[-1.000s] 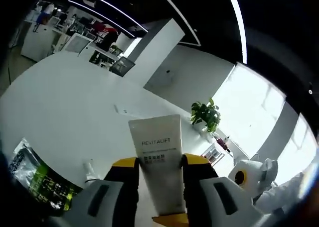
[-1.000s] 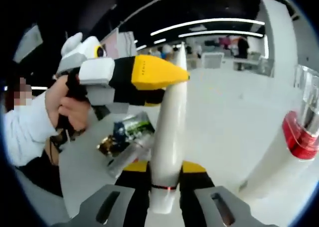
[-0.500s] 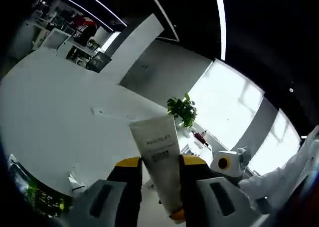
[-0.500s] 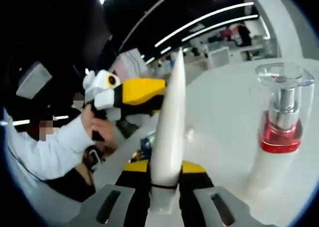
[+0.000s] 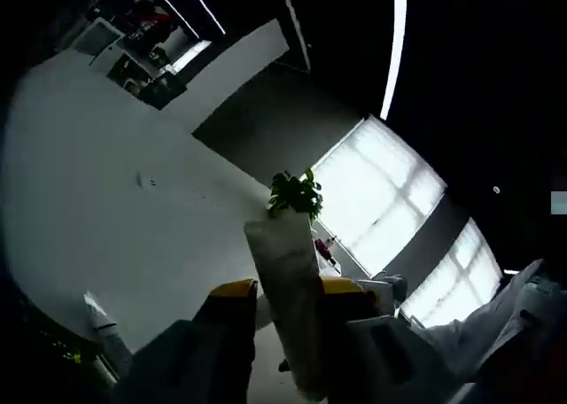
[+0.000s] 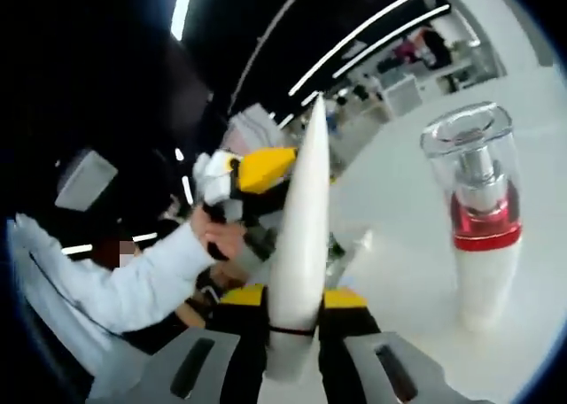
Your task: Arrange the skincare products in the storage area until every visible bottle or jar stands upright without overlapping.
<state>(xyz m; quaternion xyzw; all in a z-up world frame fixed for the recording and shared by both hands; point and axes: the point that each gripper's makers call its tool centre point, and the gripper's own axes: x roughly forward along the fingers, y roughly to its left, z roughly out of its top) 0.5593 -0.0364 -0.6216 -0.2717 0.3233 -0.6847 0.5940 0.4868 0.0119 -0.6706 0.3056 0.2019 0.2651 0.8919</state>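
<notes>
The white tube [image 6: 299, 244] stands in the lower centre of the right gripper view, seen from its thin edge, with the flat sealed end pointing up. The right tool [image 6: 291, 320] is closed on its lower part, one yellow-tipped jaw on each side. In the left gripper view the same tube [image 5: 292, 306] shows its broad face in the lower centre, and the left tool [image 5: 288, 311] grips it there between its two jaws. So both tools hold one tube at the same time, well above the worktop [image 6: 532, 182]. I judge that this double hold serves to turn the tube or to pass it between the tools, so that it can go down on its cap end and stand upright.

In the right gripper view the left tool [image 6: 252, 175] appears at the middle left, just beside the tube, with a hand [image 6: 217, 240] and a white sleeve [image 6: 106, 289] behind it.

At the right of this view a white bottle [image 6: 483, 218] with a clear cap and a red band stands upright on the worktop, apart from the tube. It needs no correction, in my opinion.

In the left gripper view a green plant [image 5: 292, 193] is above the tube, before bright windows [image 5: 381, 218].
</notes>
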